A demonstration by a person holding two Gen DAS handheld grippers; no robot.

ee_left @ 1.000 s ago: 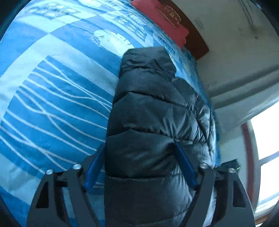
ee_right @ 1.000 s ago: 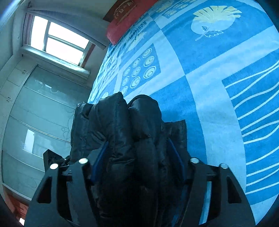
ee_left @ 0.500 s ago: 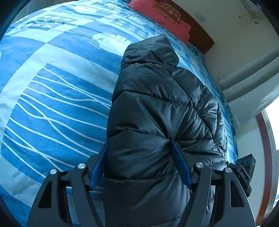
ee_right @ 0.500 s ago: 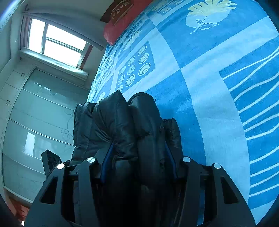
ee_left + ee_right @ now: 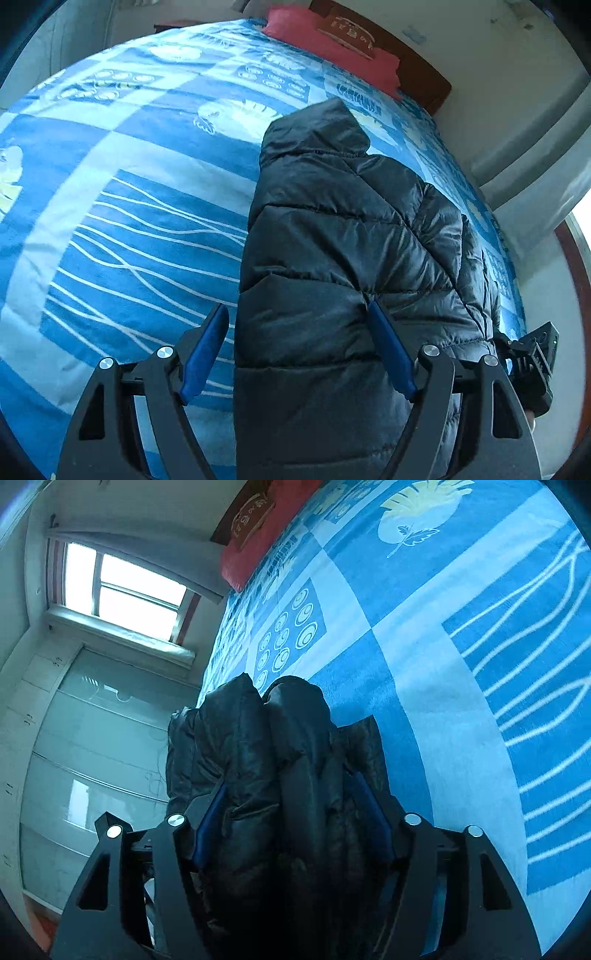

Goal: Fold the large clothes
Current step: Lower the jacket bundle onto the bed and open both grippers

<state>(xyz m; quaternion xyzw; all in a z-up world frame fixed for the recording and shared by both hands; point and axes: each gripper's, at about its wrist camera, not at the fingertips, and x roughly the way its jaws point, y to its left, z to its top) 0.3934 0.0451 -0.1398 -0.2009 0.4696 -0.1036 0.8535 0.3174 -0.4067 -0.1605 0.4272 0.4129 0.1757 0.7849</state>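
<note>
A black puffer jacket [image 5: 332, 240] lies folded lengthwise on the blue patterned bedsheet [image 5: 129, 221], hood end far from me. My left gripper [image 5: 297, 308] straddles its near end with jaws opening. The left pad [image 5: 207, 350] stands clear of the fabric with sheet showing in the gap, and the right pad [image 5: 388, 347] rests against it. In the right wrist view the bunched jacket [image 5: 258, 738] fills my right gripper [image 5: 288, 781]. Those jaws are opening too, with both pads still against the fabric. The right gripper's body [image 5: 532, 365] shows at the jacket's far side.
A red pillow [image 5: 332, 40] and a dark wooden headboard [image 5: 417, 70] sit at the head of the bed. A window [image 5: 122, 587] and pale glass wardrobe doors [image 5: 74, 738] stand beyond the bed's edge. Bare bedsheet [image 5: 443, 664] stretches beside the jacket.
The left gripper drew back and up, showing more bed, and its left pad came off the jacket. The right gripper's jaws closed slightly, then widened around the bundle.
</note>
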